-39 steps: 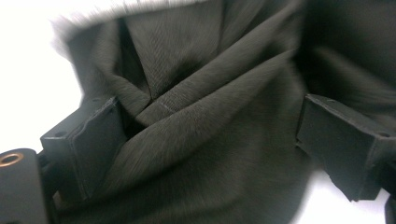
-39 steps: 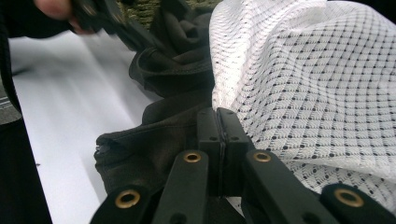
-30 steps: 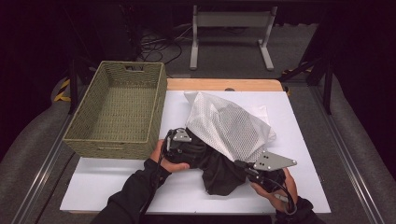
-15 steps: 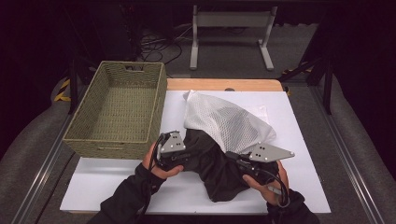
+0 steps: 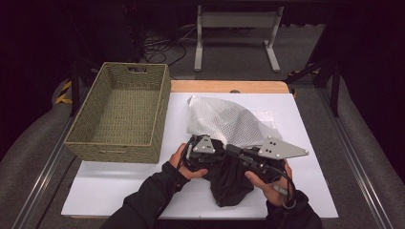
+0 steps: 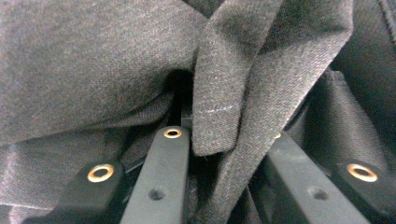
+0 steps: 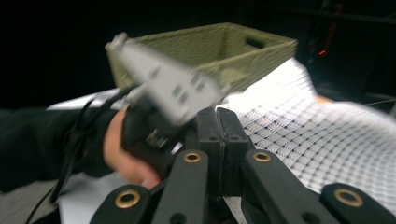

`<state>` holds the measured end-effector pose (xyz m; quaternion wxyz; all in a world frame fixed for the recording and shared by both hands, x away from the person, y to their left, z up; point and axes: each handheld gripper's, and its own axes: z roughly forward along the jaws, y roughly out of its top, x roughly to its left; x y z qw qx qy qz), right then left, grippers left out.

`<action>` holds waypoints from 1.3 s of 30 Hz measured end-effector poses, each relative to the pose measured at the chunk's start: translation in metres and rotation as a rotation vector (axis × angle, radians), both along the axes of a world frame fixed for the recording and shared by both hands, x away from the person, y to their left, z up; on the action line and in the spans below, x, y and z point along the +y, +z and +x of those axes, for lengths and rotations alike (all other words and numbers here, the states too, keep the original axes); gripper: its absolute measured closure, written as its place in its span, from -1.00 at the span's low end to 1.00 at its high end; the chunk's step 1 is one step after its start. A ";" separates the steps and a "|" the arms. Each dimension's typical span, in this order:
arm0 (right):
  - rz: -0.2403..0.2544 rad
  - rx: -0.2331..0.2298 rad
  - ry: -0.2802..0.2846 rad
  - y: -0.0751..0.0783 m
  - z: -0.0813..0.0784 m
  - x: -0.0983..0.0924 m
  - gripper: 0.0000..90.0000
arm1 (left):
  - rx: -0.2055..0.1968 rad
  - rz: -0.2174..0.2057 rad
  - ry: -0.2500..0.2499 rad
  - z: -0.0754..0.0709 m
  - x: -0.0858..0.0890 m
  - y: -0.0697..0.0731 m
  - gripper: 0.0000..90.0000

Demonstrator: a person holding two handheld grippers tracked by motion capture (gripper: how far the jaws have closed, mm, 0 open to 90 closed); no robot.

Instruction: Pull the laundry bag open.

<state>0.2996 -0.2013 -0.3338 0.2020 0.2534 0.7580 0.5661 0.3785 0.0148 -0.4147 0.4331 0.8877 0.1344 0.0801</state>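
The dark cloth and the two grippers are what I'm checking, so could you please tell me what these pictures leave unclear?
- What garment the dark cloth is: bunched up in the high view, too close in the left gripper view.
- Whether the right gripper pinches cloth: its shut fingers show nothing between them in its own view, and the grey plate covers them from above.
- The mouth of the mesh bag: hidden by the hands and cloth.
- The left gripper is blurred in the right gripper view.

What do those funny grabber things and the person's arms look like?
Each hand holds a black gripper. The left gripper and the right gripper both carry a grey three-cornered plate with small dark dots on top. Their jaws are flat black bars with brass-coloured rings at the joints. A thin black cable trails from the right one. The person wears long black sleeves.
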 end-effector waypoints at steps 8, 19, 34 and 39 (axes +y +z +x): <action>-0.082 0.040 0.075 -0.010 -0.007 0.007 1.00 | 0.014 -0.185 0.274 0.027 0.006 -0.003 0.79; -0.287 0.090 0.025 -0.063 -0.003 0.001 1.00 | 0.061 -0.275 0.369 0.045 0.024 -0.017 0.58; -0.255 0.078 -0.023 -0.057 -0.001 -0.013 0.99 | -0.066 -0.005 0.062 -0.023 0.031 -0.015 -0.74; -0.273 0.092 -0.016 -0.063 0.001 -0.008 0.99 | -0.063 0.069 0.110 -0.017 0.001 -0.037 -0.85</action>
